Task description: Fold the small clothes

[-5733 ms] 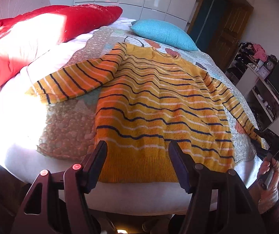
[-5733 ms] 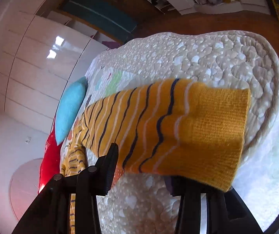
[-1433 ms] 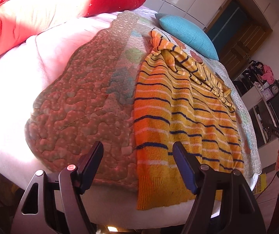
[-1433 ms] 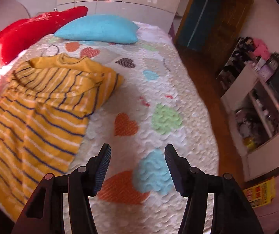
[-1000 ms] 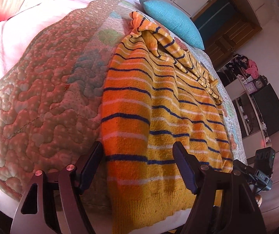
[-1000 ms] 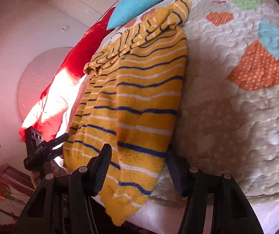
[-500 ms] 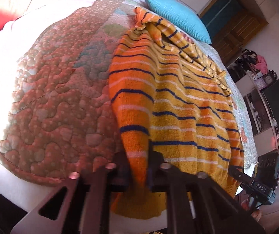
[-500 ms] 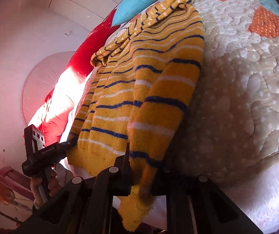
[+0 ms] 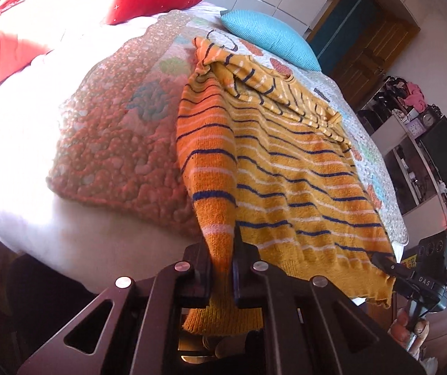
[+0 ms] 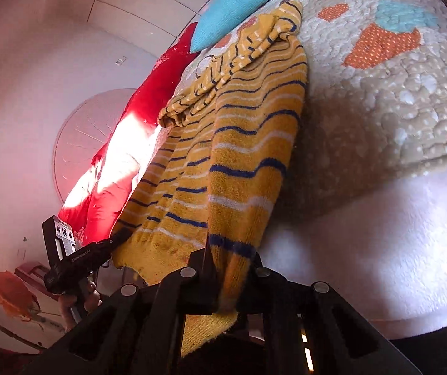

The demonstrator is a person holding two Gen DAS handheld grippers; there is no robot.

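1. Striped knit sweater (image 9: 285,168): centre frame on the bed (image 9: 104,143), sleeves folded in.
2. Left gripper (image 9: 221,268): jaws clenched on left hem corner.
3. Right gripper (image 10: 231,284): jaws clenched on right hem corner.
4. Soft, light, stretchy knit; corners are right hold, sags between.

The left gripper (image 9: 221,268) sits at the bottom centre of its own view, jaws clamped tight on the sweater (image 9: 285,172) hem. The right gripper (image 10: 232,278), low and central in its own view, pinches the opposite hem corner likewise. In the right wrist view, a hand (image 10: 79,300) at lower left grasps the left gripper's handle.
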